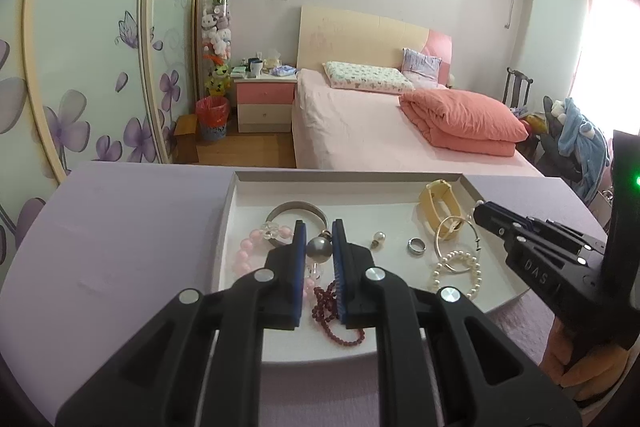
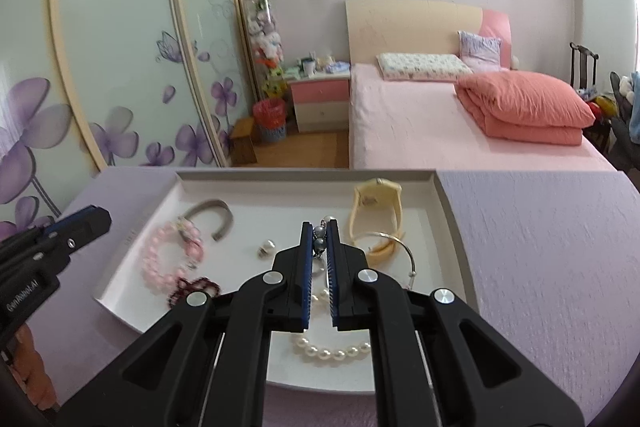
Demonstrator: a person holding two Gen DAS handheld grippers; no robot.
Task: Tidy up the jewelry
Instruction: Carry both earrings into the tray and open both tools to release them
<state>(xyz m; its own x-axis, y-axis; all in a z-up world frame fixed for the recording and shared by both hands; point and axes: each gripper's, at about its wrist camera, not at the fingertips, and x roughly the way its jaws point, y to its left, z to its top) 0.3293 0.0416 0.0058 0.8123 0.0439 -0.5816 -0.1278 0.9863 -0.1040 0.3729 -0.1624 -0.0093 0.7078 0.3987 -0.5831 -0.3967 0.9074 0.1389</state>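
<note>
**A:** What are your tongs doing right now?

**B:** My left tongs (image 1: 319, 227) are clamped on a grey pearl piece (image 1: 319, 249); the bead sits squeezed between the blue pads, held above the tray so I can carry it. My right tongs (image 2: 319, 227) are closed too, pinching a small cluster of grey beads (image 2: 319, 241) near the tips. It may be 1 piece held from 2 ends; I cannot tell.

**A:** And under them?

**B:** Nearest me in the white tray (image 1: 234, 195) lie the dark red bead strand (image 1: 334, 319) and the white pearl bracelet (image 1: 456, 271). A little further are the pink bead bracelet (image 1: 248, 251), a silver ring (image 1: 416, 247) and a pearl earring (image 1: 378, 239), each apart from the others.

**A:** Toward the back?

**B:** The grey bangle (image 1: 294, 209) and the cream watch (image 1: 438, 205), near the far rim. The tray rests on the lilac tabletop (image 1: 120, 227), which I judge keeps loose pieces from rolling off. Beyond it stands the bed (image 1: 360, 123).
</note>
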